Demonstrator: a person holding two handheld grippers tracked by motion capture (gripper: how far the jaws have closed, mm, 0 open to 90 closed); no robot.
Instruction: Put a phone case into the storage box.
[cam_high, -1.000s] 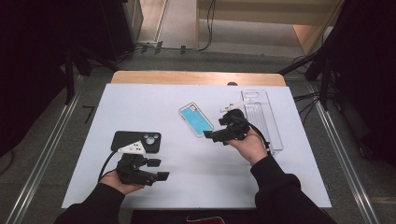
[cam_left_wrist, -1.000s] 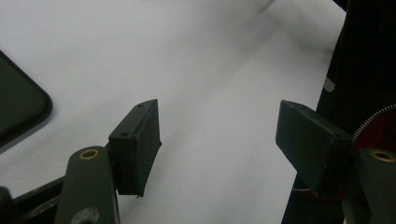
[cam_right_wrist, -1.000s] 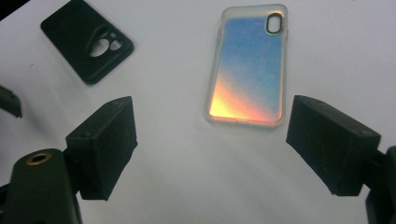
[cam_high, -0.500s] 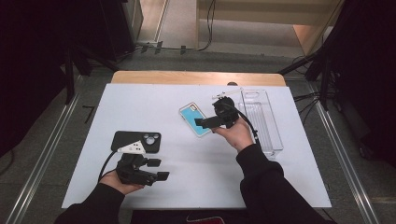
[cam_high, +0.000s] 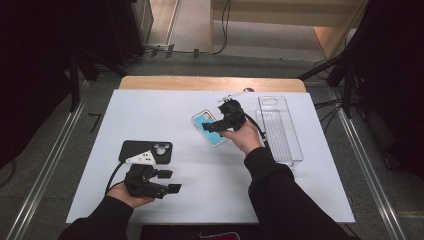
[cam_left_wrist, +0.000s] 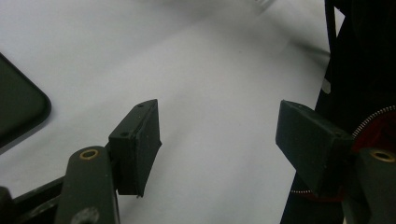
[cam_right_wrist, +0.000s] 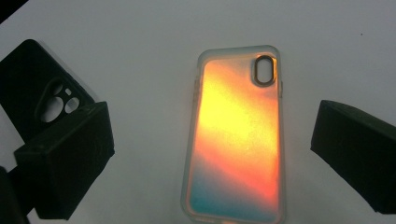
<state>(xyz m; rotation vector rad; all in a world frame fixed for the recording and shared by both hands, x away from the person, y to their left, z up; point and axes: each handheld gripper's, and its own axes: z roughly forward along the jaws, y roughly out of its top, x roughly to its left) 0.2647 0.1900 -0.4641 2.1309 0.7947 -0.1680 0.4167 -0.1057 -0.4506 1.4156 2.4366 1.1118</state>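
The right gripper (cam_high: 212, 126) hovered at the centre of the high view over the iridescent phone case (cam_high: 210, 129), its jaws having just been opening and now spread wide, the case lying flat on the white table (cam_high: 300, 195) between but untouched. In the right gripper view the case (cam_right_wrist: 238, 135) glowed orange and teal; no brand or writing could be read, perhaps from glare. The left gripper (cam_high: 170, 181), lower left, stood partly open and empty below the black phone case (cam_high: 145, 150).

Black sleeves; black fingers (cam_right_wrist: 65, 168) with brass screws.
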